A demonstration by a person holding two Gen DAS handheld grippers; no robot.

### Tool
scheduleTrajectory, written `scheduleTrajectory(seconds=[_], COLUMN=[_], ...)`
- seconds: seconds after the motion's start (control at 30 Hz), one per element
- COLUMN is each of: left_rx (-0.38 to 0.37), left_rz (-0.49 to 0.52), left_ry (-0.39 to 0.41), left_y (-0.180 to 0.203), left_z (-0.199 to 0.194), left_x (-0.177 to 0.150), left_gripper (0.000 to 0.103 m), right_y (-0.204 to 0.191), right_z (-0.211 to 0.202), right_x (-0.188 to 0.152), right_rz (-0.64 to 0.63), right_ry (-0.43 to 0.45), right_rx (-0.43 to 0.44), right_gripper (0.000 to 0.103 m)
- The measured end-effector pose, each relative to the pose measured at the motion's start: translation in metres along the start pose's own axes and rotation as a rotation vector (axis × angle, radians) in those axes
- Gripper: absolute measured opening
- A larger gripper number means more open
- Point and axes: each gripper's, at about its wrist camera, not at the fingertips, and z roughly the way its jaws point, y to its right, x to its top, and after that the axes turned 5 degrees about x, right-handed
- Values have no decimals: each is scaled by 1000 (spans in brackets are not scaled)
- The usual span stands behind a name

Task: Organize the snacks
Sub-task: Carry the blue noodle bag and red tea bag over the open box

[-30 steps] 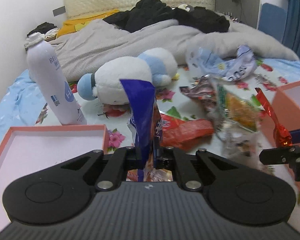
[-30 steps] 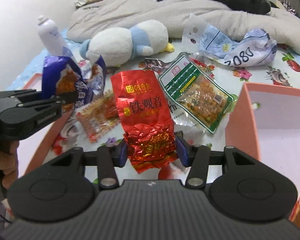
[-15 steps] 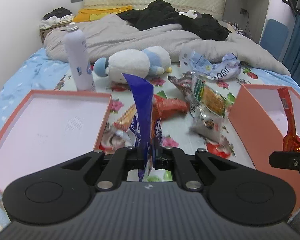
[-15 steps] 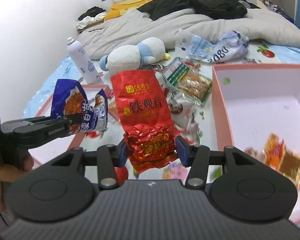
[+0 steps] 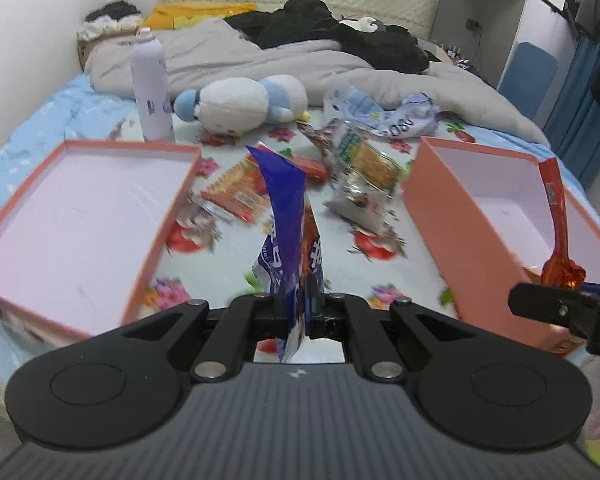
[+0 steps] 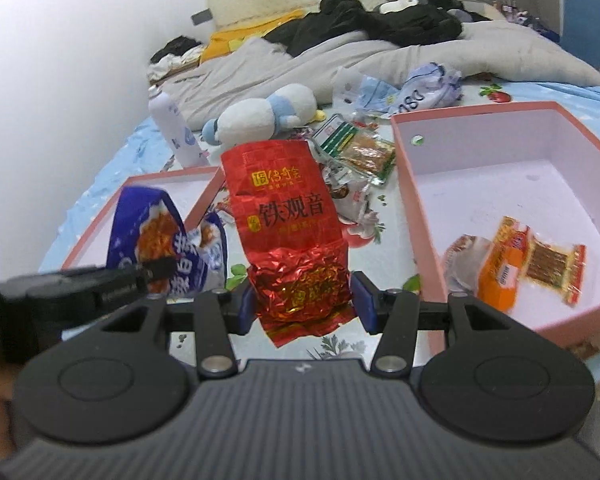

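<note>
At the far left of the bed (image 5: 28, 128) with the flowered sheet lies a shallow salmon-pink cardboard tray with a pale lilac inside (image 5: 80, 208), and nothing is in it. Behind its far edge a tall white spray bottle (image 5: 150, 88) stands upright, and just beside it a white and light-blue plush toy (image 5: 244, 102) lies on its side in front of a grey quilt (image 5: 228, 52). The left claw (image 5: 300, 312) is pressed together on the lower part of a blue and white foil snack bag (image 5: 288, 216), which stands up on its edge above the sheet, between the two boxes. Beyond it, loose packets lie in a small heap on the sheet: an orange-red flat snack packet (image 5: 236, 196) and a green and clear bag of yellow pieces (image 5: 368, 156). The right claw (image 6: 304, 300) pinches the crumpled bottom of a shiny red foil tea pouch with gold print (image 6: 284, 220), and its blue pads press the two sides while the flat top stands upright. At the far right lies a deeper salmon-pink cardboard box (image 6: 412, 208); on its lilac floor rest an orange wrapped snack (image 6: 496, 276) and a clear packet of brown strips (image 6: 552, 264), touching each other.
</note>
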Motion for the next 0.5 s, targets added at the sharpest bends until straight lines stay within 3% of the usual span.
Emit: scheduleTrajectory(seconds=[0.3, 0.5], left_rx=[-118, -192], left_rz=[-70, -34], left_ry=[2, 21], left_y=[28, 59], left_z=[-42, -67], left_x=[-5, -2], left_gripper=[5, 5], right_y=[21, 35], right_z=[-49, -75], right_x=[-11, -18], right_rz=[49, 63], right_ry=[70, 97], right_rx=[-62, -95], right_gripper=[52, 52])
